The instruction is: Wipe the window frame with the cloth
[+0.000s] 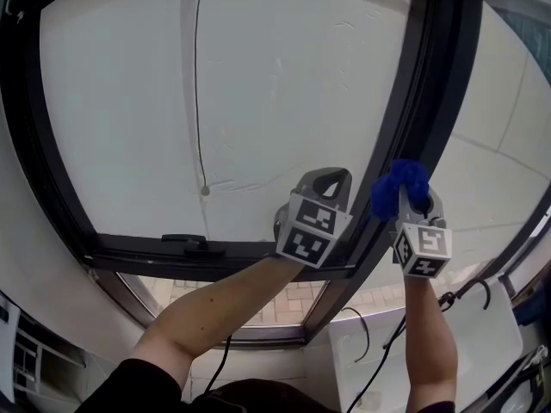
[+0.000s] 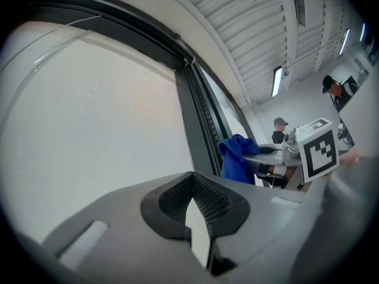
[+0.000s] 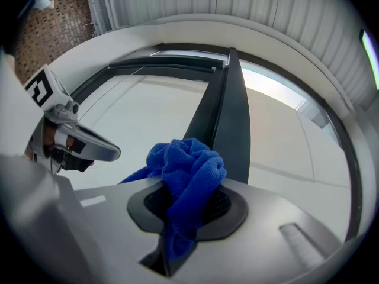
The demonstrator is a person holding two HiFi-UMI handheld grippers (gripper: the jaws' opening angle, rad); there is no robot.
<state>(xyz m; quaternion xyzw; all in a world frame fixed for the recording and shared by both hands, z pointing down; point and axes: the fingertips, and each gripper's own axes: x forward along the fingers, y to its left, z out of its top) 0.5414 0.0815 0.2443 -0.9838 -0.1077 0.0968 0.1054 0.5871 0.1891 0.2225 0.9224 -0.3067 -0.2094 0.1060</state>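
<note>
Soft, lightweight blue microfibre cloth, pinched mid-bunch by right gripper jaws near dark window frame; left gripper jaws together, empty.

Place: workshop-like hall | Signs: ribbed metal ceiling, strip light, black window frame, brick paving outside
</note>
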